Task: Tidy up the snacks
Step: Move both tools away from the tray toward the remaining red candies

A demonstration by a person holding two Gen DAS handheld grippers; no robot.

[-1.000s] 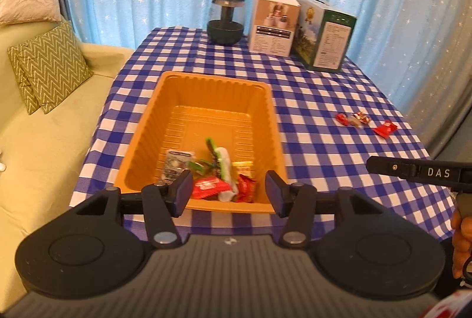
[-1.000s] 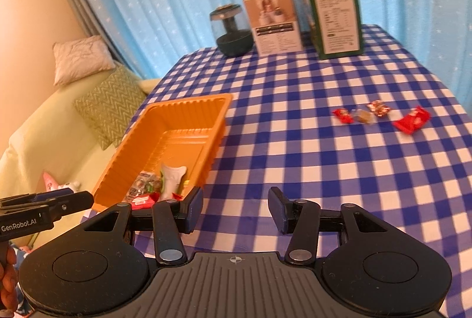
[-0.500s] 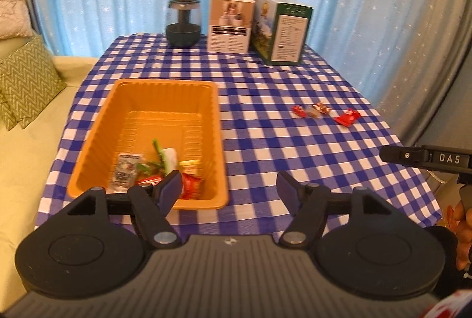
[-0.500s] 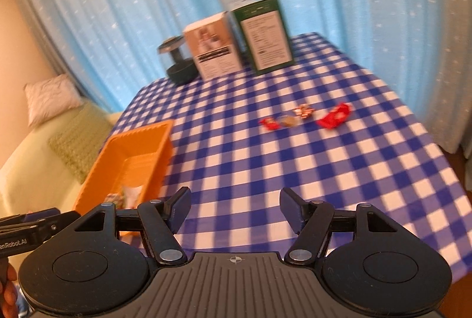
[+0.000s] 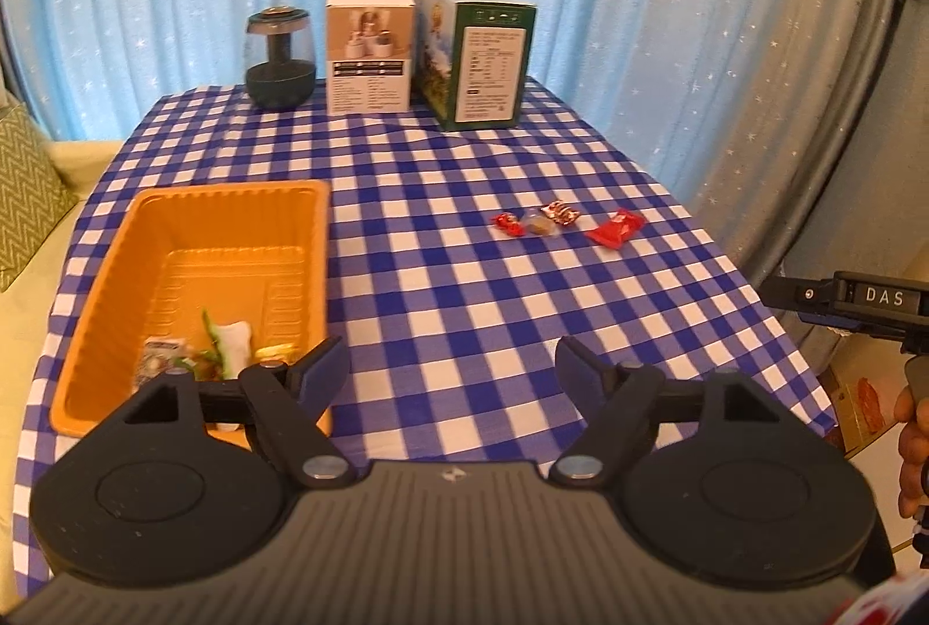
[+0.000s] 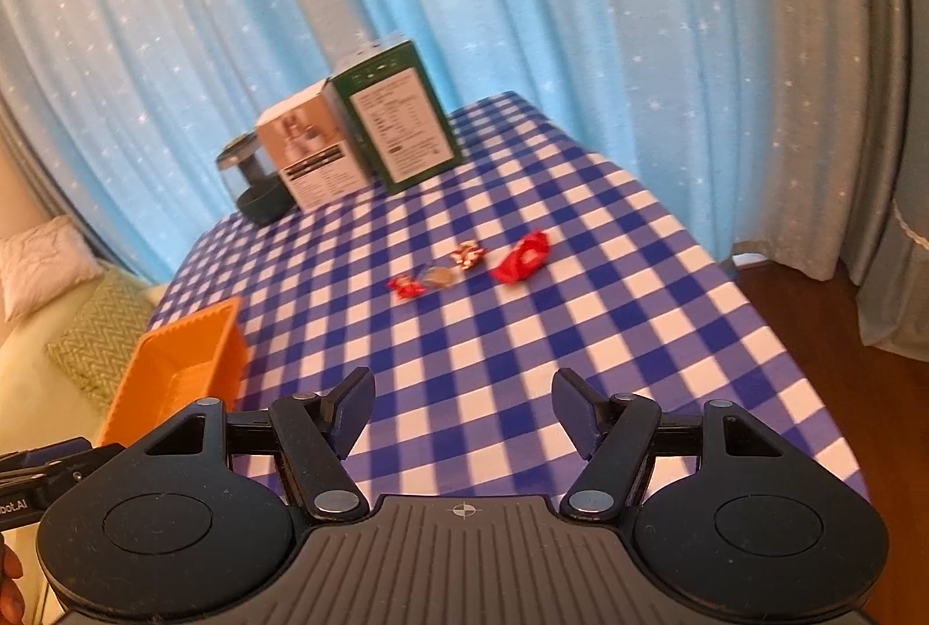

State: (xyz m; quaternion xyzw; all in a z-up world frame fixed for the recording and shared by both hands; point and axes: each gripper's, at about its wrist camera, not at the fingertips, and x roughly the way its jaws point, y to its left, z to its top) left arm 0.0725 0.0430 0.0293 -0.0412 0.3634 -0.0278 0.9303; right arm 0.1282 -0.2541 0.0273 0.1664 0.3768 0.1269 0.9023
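Four snacks point(image 6: 467, 265) in a row across table point(image 6: 580, 335), ahead of right hand-held gripper point(image 6: 461, 404), nearer; spread, empty; left hand-held gripper point(image 5: 453, 369) opening, empty.

both hand-held grippers point(image 5: 453, 364) point(image 6: 461, 401) wider, empty

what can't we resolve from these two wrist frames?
- Snacks in the orange plastic tray: left wrist view, the left gripper covers the near ones; count unclear.
- Orange tray: right wrist view, only a corner shows, cut by the right gripper; contents unseen.
- Small wrapped candies on the blue checked tablecloth: right view is motion-blurred, labels unreadable.
- Green carton: print too small.
- Left jaws are opening, nothing between; right stand open, empty.
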